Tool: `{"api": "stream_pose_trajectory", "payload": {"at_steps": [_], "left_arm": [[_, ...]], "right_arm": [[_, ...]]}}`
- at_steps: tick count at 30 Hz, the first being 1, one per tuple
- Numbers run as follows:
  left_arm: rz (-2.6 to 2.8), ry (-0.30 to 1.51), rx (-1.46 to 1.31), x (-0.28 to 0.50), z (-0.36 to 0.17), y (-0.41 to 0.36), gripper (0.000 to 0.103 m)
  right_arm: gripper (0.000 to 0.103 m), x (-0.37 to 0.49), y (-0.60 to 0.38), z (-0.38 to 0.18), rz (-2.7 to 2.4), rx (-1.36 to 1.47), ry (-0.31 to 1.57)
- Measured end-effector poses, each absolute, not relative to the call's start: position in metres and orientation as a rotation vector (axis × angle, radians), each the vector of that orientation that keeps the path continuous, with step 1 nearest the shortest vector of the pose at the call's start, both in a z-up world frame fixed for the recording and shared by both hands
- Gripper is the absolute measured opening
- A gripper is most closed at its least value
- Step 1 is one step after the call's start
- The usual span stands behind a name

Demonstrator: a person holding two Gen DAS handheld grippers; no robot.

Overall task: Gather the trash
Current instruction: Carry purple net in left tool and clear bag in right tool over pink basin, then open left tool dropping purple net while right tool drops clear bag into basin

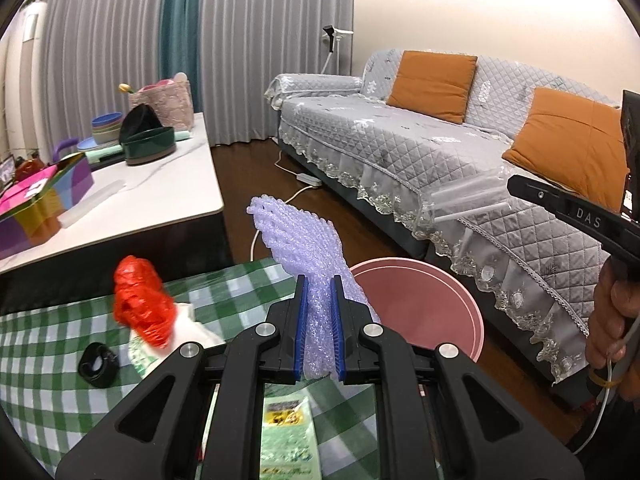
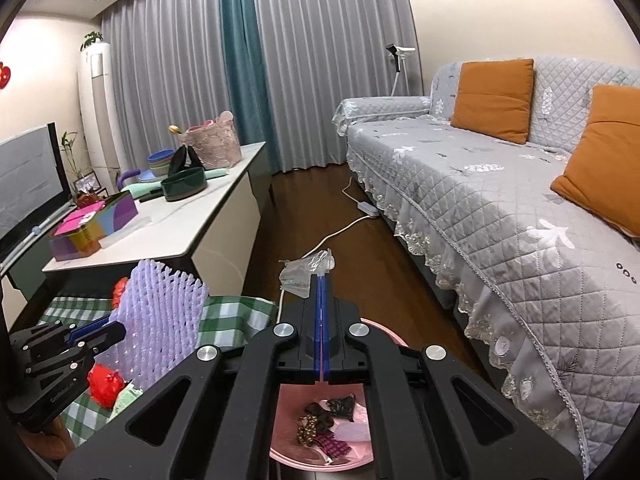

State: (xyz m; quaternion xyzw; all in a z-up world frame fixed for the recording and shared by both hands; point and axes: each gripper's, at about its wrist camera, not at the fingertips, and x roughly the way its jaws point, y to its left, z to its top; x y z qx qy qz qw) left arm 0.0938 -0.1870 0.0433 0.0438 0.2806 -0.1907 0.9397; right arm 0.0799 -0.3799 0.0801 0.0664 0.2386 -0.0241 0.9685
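My left gripper (image 1: 320, 284) is shut on a lavender foam net (image 1: 304, 240), which stands up from the blue pads just left of the pink bin (image 1: 472, 304). The right gripper (image 1: 514, 184) comes in from the right, holding a crumpled clear plastic wrapper (image 1: 464, 200) above and beyond the bin. In the right wrist view, my right gripper (image 2: 322, 278) is shut on that clear wrapper (image 2: 304, 276). The pink bin (image 2: 286, 420) lies below it with several scraps inside. The left gripper (image 2: 116, 328) holds the foam net (image 2: 160, 316) at the left.
A red plastic bag (image 1: 140, 304), a black ring (image 1: 98, 364) and a green packet (image 1: 286, 432) lie on the green checked cloth (image 1: 48, 380). A white table (image 1: 160, 200) with bowls and boxes stands behind. The grey sofa (image 1: 400, 148) is right; a power strip (image 1: 308, 178) lies on the floor.
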Motion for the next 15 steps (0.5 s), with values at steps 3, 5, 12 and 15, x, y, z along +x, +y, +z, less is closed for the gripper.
{"api": "stream_pose_trajectory", "payload": {"at_steps": [3,5,12,15], "left_arm": [[-0.399,0.583,0.092,0.101,0.039,-0.196,0.011],[-0.407,0.589,0.099,0.105,0.036,-0.203,0.011],[-0.439,0.610,0.132,0.118,0.026,-0.226,0.011],[-0.451,0.622,0.145,0.124,0.020,-0.235,0.011]], "right_arm": [[0.000,0.083,-0.381,0.077,-0.058,0.129,0.488],[0.000,0.086,-0.382,0.075,-0.062,0.128,0.494],[0.000,0.098,-0.392,0.062,-0.087,0.161,0.536],[0.000,0.102,-0.395,0.059,-0.095,0.165,0.544]]}}
